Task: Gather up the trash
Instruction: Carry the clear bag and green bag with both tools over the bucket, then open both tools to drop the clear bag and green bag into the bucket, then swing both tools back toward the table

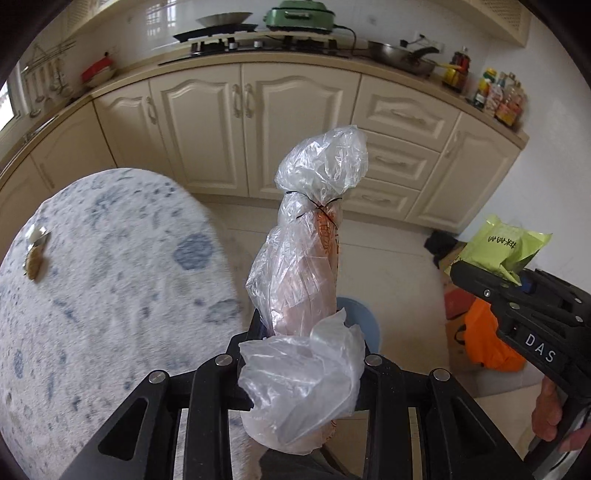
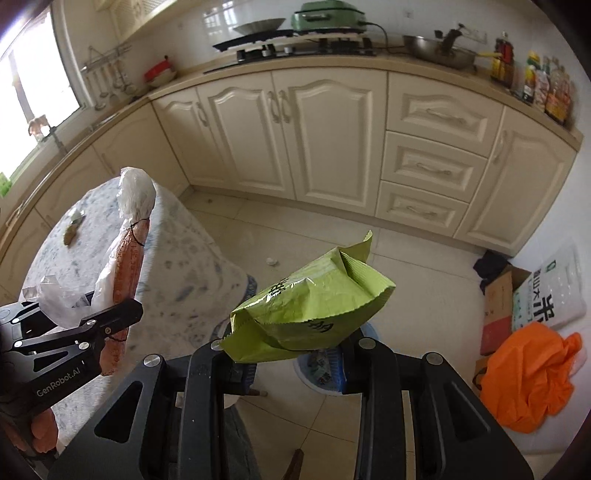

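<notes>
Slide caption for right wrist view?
Right gripper grips green snack bag above blue bin; kitchen cabinets behind.

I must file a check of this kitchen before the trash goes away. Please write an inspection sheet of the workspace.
Surface: round table with blue-speckled white cloth; small scraps lie on it.
Job's things: clear plastic bag tied with black string; crumpled green foil packet; light blue bin on the floor below.
Clutter: orange plastic bag, cardboard boxes.
Grippers: left hand-held gripper shut on the clear bag; right hand-held gripper shut on the green packet.
Cables: black cord from the green cooker.
Surroundings: cream cabinets, tiled floor.
</notes>
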